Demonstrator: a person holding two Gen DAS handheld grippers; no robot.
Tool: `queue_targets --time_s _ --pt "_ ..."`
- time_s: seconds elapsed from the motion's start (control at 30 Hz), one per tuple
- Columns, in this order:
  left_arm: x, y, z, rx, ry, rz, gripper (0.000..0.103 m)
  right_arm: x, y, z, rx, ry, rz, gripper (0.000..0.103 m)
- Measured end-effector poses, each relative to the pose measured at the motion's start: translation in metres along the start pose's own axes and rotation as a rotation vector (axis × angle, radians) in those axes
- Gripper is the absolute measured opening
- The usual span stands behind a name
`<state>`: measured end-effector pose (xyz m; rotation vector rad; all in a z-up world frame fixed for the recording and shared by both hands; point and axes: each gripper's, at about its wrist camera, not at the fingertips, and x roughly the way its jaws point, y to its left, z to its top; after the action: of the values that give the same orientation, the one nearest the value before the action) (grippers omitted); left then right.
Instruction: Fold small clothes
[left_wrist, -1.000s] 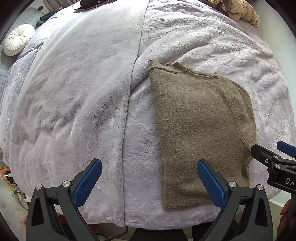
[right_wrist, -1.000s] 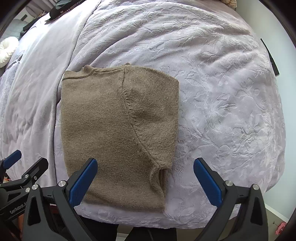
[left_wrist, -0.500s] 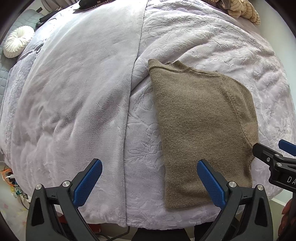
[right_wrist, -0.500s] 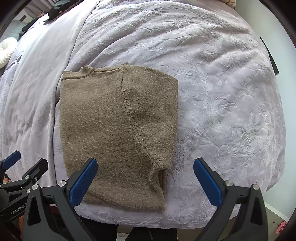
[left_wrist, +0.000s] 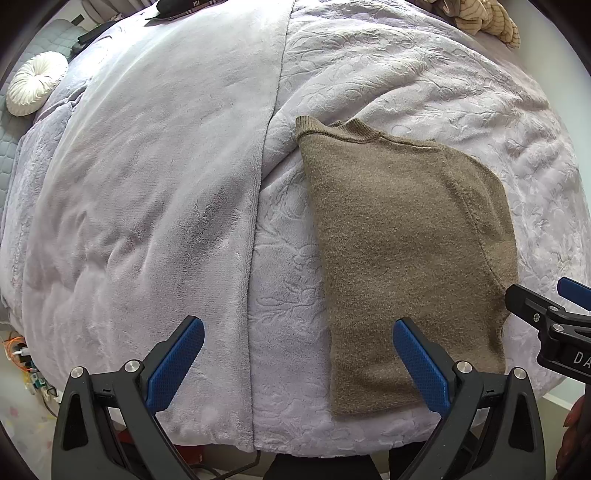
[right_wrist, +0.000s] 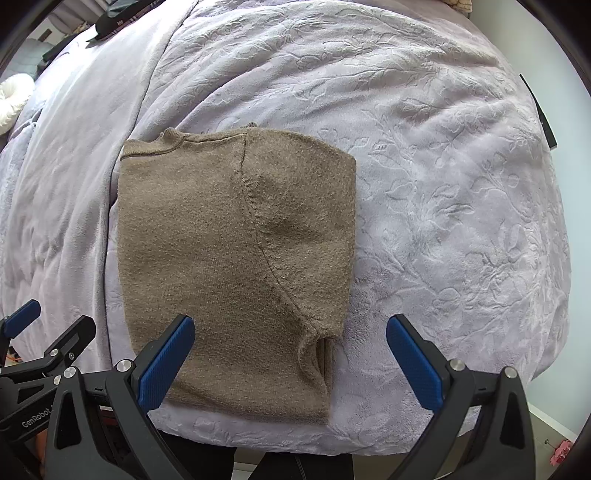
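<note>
A brown knit sweater (left_wrist: 399, 251) lies folded lengthwise on a lilac bedspread (left_wrist: 147, 206), collar at the far end, hem near the front edge; it also shows in the right wrist view (right_wrist: 229, 266). My left gripper (left_wrist: 295, 354) is open and empty, hovering above the bed's front edge, its right finger over the sweater's hem. My right gripper (right_wrist: 290, 354) is open and empty, above the sweater's near right corner with the sleeve cuff. The right gripper (left_wrist: 546, 314) also shows at the right edge of the left wrist view.
A white round cushion (left_wrist: 35, 88) lies far left. A tan striped garment (left_wrist: 480, 18) lies at the far right corner of the bed. A dark item (right_wrist: 118, 18) lies at the far end. The bed's front edge drops to the floor.
Both grippers have drifted very slightly; the sweater lies as before. Both stay open.
</note>
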<state>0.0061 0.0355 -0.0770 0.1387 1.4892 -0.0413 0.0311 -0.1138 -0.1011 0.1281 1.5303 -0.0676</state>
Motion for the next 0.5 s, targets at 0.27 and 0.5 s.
queue_targets --time_s 0.27,0.5 --pt "0.0021 -0.0008 0.0 0.006 0.007 0.003 0.103 0.0002 -0.0003 0.0 0.003 0.0 -0.001 0.103" --pt "0.0029 -0.0012 0.0001 0.007 0.01 0.004 0.103 0.0003 -0.0015 0.0015 0.002 0.001 -0.005 0.103"
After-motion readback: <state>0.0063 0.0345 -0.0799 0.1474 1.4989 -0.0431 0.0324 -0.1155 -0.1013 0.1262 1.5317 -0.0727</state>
